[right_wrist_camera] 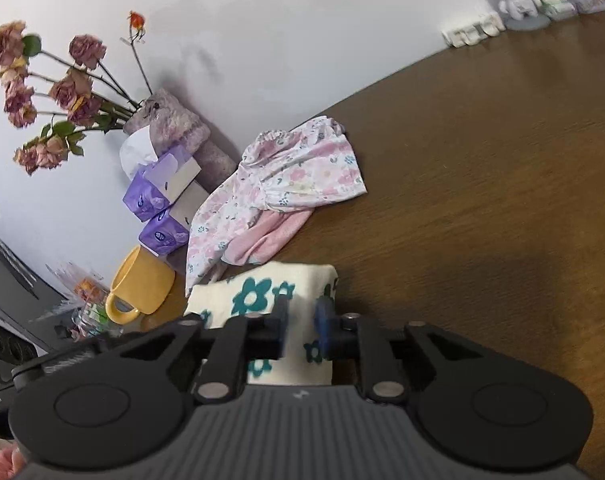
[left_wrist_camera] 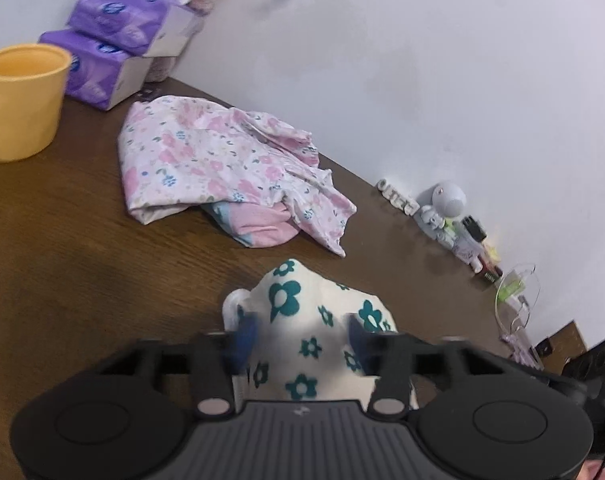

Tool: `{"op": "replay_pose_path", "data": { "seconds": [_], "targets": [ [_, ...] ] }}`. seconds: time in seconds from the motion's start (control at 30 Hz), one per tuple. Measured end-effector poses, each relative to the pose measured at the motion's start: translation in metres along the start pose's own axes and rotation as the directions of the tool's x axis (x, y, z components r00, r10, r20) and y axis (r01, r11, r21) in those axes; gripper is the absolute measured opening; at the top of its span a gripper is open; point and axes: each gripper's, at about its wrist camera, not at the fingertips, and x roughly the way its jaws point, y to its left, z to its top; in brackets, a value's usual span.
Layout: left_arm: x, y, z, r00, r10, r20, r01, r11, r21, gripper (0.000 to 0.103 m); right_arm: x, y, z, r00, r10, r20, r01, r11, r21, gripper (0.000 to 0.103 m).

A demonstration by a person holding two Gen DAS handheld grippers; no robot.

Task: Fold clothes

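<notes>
Nearest, the cream garment with teal flowers point(left_wrist_camera: 302, 340) lay bunched between both tools. The left gripper point(left_wrist_camera: 302, 330) stood with its jaws spread wide around the cloth; the right gripper point(right_wrist_camera: 301, 314) had its jaws nearly closed on a fold. Farther along the worktop point(right_wrist_camera: 482, 200), toward the wall edge, sat the pink floral pile point(left_wrist_camera: 222, 168), well apart.
</notes>
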Motion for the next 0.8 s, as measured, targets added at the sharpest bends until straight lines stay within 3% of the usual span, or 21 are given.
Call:
{"op": "replay_pose_path", "data": {
  "seconds": [0.03, 0.07, 0.1, 0.13, 0.23, 0.3, 0.33, 0.37, 0.43, 0.53, 0.57, 0.67, 0.7, 0.8],
  "targets": [
    [0.001, 0.0, -0.001, 1.0, -0.004, -0.005, 0.004, 1.0, 0.001, 0.064, -0.001, -0.001, -0.003, 1.0, 0.0, -0.006, 0.0, 1.0, 0.005, 0.034],
    [0.003, 0.0, -0.002, 1.0, -0.009, -0.014, 0.009, 1.0, 0.002, 0.052, -0.002, -0.002, -0.005, 1.0, 0.001, -0.011, -0.001, 1.0, 0.011, 0.033],
    [0.005, 0.0, -0.003, 1.0, -0.015, -0.022, 0.015, 1.0, 0.002, 0.027, -0.002, -0.001, -0.007, 1.0, 0.006, -0.012, -0.006, 1.0, 0.006, 0.028],
    [0.008, 0.0, -0.004, 0.999, -0.015, -0.033, 0.015, 1.0, -0.001, 0.027, -0.002, 0.001, -0.009, 1.0, 0.011, -0.013, -0.011, 1.0, 0.002, 0.017],
    [0.005, 0.003, -0.007, 1.0, -0.015, -0.022, 0.015, 1.0, -0.015, 0.033, -0.004, 0.003, -0.011, 1.0, 0.013, -0.011, -0.013, 1.0, -0.005, 0.017],
    [-0.001, 0.003, -0.009, 1.0, -0.012, -0.017, 0.012, 1.0, -0.016, 0.063, -0.006, 0.004, -0.011, 1.0, 0.01, -0.008, -0.01, 1.0, -0.008, 0.021],
    [-0.003, 0.004, -0.012, 1.0, -0.013, -0.017, 0.013, 1.0, -0.015, 0.065, -0.009, 0.003, -0.013, 1.0, 0.011, -0.004, -0.011, 1.0, -0.007, 0.022],
    [-0.006, 0.004, -0.014, 1.0, -0.013, -0.016, 0.013, 1.0, -0.013, 0.061, -0.012, 0.003, -0.014, 1.0, 0.012, -0.001, -0.012, 1.0, -0.006, 0.023],
    [-0.003, 0.005, -0.017, 0.999, -0.026, -0.035, 0.026, 1.0, -0.015, 0.038, -0.014, 0.003, -0.017, 1.0, 0.018, -0.002, -0.018, 1.0, -0.011, 0.021],
    [0.0, 0.006, -0.02, 0.998, -0.034, -0.045, 0.033, 0.999, -0.016, 0.036, -0.013, 0.006, -0.02, 1.0, 0.015, -0.006, -0.015, 0.999, -0.032, 0.015],
    [-0.002, 0.005, -0.019, 0.999, -0.033, -0.039, 0.033, 0.999, -0.016, 0.042, -0.013, 0.007, -0.02, 1.0, 0.012, -0.005, -0.012, 0.999, -0.038, 0.015],
    [-0.007, 0.009, -0.017, 1.0, -0.007, -0.017, 0.006, 0.999, -0.042, 0.075, -0.016, 0.005, -0.018, 1.0, 0.008, 0.003, -0.008, 1.0, -0.026, 0.031],
    [-0.006, 0.012, -0.015, 1.0, 0.002, -0.012, -0.002, 0.999, -0.053, 0.077, -0.017, 0.003, -0.017, 1.0, 0.008, 0.01, -0.007, 1.0, -0.015, 0.052],
    [-0.001, 0.019, -0.006, 1.0, 0.025, 0.0, -0.025, 0.996, -0.088, 0.072, -0.014, -0.002, -0.012, 1.0, -0.008, 0.024, 0.008, 1.0, 0.016, 0.055]
  ]
}}
